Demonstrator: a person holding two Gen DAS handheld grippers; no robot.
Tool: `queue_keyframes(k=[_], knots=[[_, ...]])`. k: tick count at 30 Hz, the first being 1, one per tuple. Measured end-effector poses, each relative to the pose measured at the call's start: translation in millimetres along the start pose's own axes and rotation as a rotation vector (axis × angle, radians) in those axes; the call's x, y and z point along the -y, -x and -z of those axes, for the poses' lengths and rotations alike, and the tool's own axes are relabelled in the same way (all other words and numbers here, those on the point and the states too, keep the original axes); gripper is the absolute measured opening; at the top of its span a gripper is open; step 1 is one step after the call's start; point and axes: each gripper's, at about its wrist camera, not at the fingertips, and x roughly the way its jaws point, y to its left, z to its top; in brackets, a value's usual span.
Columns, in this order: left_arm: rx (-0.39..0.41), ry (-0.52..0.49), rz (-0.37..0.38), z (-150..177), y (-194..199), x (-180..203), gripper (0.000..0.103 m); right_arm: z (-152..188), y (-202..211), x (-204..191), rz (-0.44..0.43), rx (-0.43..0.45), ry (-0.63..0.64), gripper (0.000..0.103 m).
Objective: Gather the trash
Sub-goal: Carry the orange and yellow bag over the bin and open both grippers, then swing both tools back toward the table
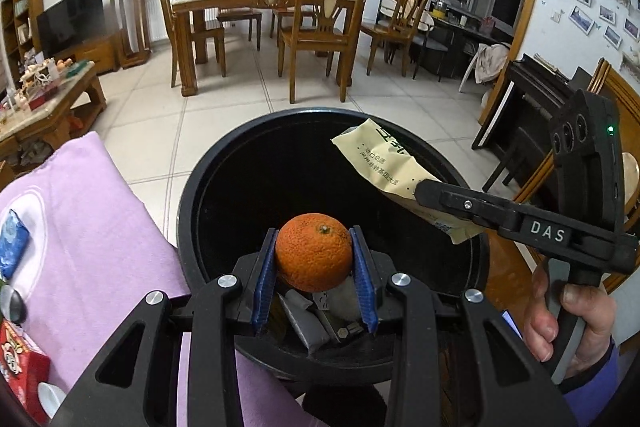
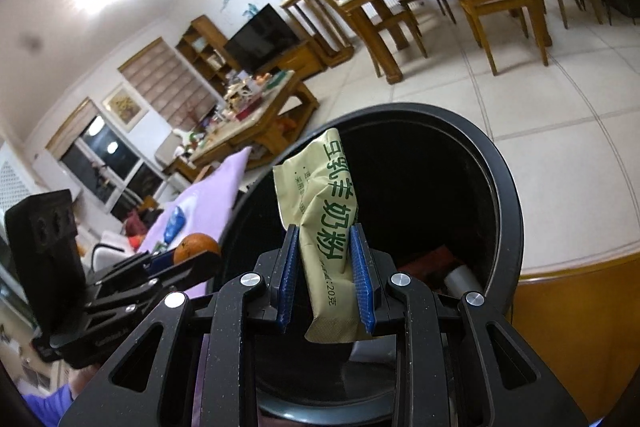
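Observation:
My left gripper point(image 1: 314, 259) is shut on an orange point(image 1: 313, 251) and holds it over the open mouth of a round black trash bin point(image 1: 192, 187). My right gripper point(image 2: 326, 275) is shut on a pale yellow-green sachet with green print point(image 2: 326, 223), also held over the bin point(image 2: 508, 211). In the left wrist view the right gripper point(image 1: 424, 193) reaches in from the right with the sachet point(image 1: 384, 167). In the right wrist view the left gripper point(image 2: 180, 259) with the orange point(image 2: 196, 246) sits at the bin's left. Grey and red trash lies inside the bin.
A table with a lilac cloth point(image 1: 92, 227) is left of the bin, bearing a blue packet point(image 1: 12, 247) and a red carton point(image 1: 18, 367). A cluttered coffee table point(image 1: 44, 95), a TV, and a dining table with chairs point(image 1: 324, 27) stand across the tiled floor.

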Motion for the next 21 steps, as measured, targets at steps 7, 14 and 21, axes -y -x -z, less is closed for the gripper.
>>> queue_keyframes(k=[7, 14, 21], knots=[[-0.006, 0.007, -0.001, -1.7, -4.2, -1.7, 0.037, -0.7, -9.2, -8.4, 0.019, -0.002, -0.010, 0.027], [0.039, 0.005, -0.026, -4.9, 7.7, 1.0, 0.075, -2.7, -7.2, -19.0, 0.040, 0.017, -0.006, 0.070], [0.075, 0.004, -0.036, -0.2, 38.2, -7.4, 0.078, -7.0, -7.2, -39.5, 0.038, 0.039, 0.030, 0.075]])
